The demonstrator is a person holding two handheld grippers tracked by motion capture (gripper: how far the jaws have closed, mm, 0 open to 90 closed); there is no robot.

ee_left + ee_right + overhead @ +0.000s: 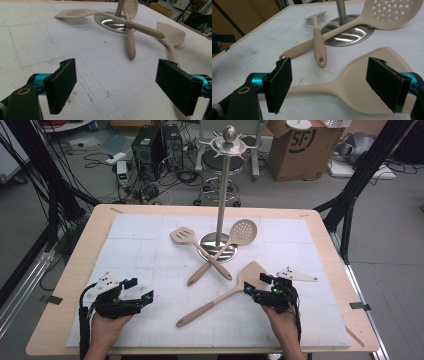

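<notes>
The solid beige spatula (226,295) lies near the table's front edge, toward the right, with its blade between the wide-open jaws of the right gripper (256,287), which grip nothing. The slotted turner (192,245) and perforated skimmer (231,242) cross on the steel stand (220,200) base mid-table. The left gripper (142,295), jaws wide, sits near the front left corner. A cardboard box (300,145) beyond the far edge reads "SF".

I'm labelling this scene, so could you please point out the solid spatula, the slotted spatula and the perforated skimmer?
solid spatula (372,82), right gripper view, on its flat blade.
slotted spatula (182,236), high view, on its slotted head.
perforated skimmer (243,231), high view, on its round holed head.
</notes>
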